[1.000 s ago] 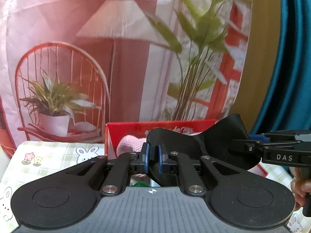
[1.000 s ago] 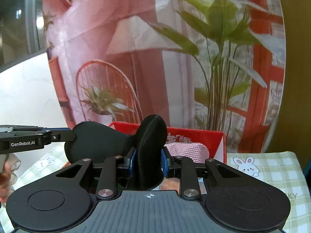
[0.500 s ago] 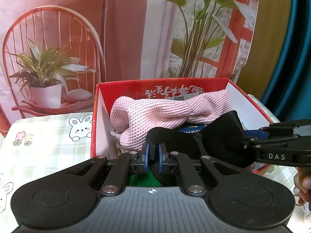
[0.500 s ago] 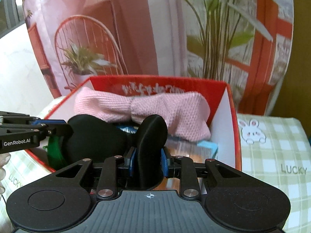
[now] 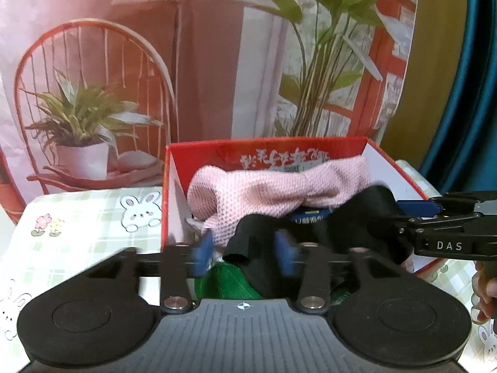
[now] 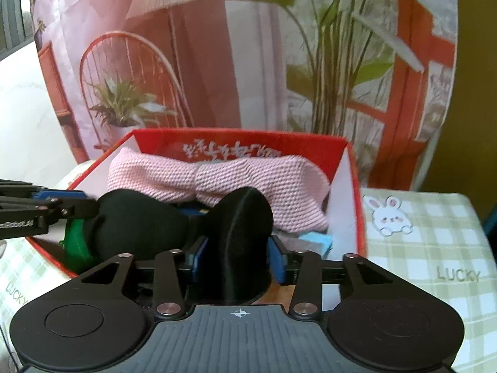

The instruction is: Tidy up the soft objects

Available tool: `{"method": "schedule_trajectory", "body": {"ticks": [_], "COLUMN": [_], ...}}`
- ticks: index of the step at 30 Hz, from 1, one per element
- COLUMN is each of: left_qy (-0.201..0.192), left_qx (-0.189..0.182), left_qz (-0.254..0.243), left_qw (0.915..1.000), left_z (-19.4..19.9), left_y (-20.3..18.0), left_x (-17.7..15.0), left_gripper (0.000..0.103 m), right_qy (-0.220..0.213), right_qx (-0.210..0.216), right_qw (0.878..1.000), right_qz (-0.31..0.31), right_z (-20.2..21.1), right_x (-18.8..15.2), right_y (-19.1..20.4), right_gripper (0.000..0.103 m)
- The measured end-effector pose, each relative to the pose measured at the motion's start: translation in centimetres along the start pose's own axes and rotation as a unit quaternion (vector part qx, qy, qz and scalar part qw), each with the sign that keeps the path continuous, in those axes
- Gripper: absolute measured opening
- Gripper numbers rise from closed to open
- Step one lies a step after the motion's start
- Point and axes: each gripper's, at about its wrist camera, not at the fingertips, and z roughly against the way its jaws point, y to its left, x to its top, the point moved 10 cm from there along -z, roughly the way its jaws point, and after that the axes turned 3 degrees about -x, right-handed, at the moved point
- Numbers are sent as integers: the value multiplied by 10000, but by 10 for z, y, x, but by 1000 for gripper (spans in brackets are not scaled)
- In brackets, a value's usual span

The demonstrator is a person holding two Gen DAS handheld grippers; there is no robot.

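Now, left gripper point(image 5: 245, 248): jaws opening; its blue pads point(image 5: 203, 250) are blurred and stand clear of the black cloth end that hangs between them, so the hold looks released.
Right gripper point(image 6: 237, 256): jaws opening too; the other end of the black piece fills the gap, with the blue pads point(image 6: 275, 259) at its sides. Whether they are pressing on it or only beside it I cannot tell for sure, though in the right wrist view the fabric touches both.
Black soft object point(image 6: 136, 227): a bow-shaped piece with two rounded lobes and a narrow waist, stretched between the two grippers and lying low inside the near part of the box.
Red box point(image 6: 357, 205): open-topped, white inner walls, printed characters on the far wall; at 12 o'clock from both grippers.
Pink knitted piece point(image 6: 217, 180): lies across the box at 12 o'clock, just behind the black one, pinched at its middle.
Green fabric point(image 5: 230, 283): under the black piece, at the box's near edge.
Tablecloth point(image 6: 435, 236): pale green check with rabbits, at 3 o'clock of the box.
Backdrop point(image 5: 93, 93): printed chair, lamp and plants behind the box.
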Motion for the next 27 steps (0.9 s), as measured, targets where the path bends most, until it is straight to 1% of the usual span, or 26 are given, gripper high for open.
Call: {"method": "schedule_trajectory", "body": {"ticks": [1,3,4,5,6,7,9,11,14,15,20,24,27], "left_qy": [-68,-178,-219,-275,-362,-448,-573,-616,-732,-767,-966,-1139,-1234], "left_qx": [20,64,93,127,153,153,162,319,649,680,808,782,801], "left_qz": [-4,-26,-35,-38,-30,-23,-15,-33,-73,-73,-71,-54,20], "left_qw": [10000,9998,9997,9995,9992,9989,9982,9976,9952,9947,9920,9904,9891], "left_z": [4,11,15,19,24,29,38,47,60,64,90,115,135], "left_y": [0,-1,-2,-2,-3,-4,-6,-7,-5,-5,-8,-14,-16], "left_x": [2,7,9,12,15,18,23,26,32,33,37,42,44], "left_gripper": [65,72,80,90,94,98,100,103,103,103,103,103,103], "right_qy": [-42,-129,-170,-207,-261,-306,-411,-510,-665,-710,-868,-988,-1145], "right_qx": [-42,-98,-121,-145,-182,-209,-245,-278,-254,-254,-396,-476,-456], "right_qw": [10000,9999,9998,9997,9995,9993,9988,9983,9974,9971,9954,9939,9924], "right_qz": [-3,-15,-14,-5,9,23,57,82,75,62,85,92,30], "right_z": [2,8,10,13,17,20,27,35,48,53,77,99,120], "right_x": [2,6,8,10,12,14,19,23,28,31,39,44,49], "right_y": [-2,-6,-7,-8,-9,-10,-10,-9,-6,-6,-3,1,5], "right_gripper": [45,46,48,55,59,65,73,90,101,103,103,103,103]}}
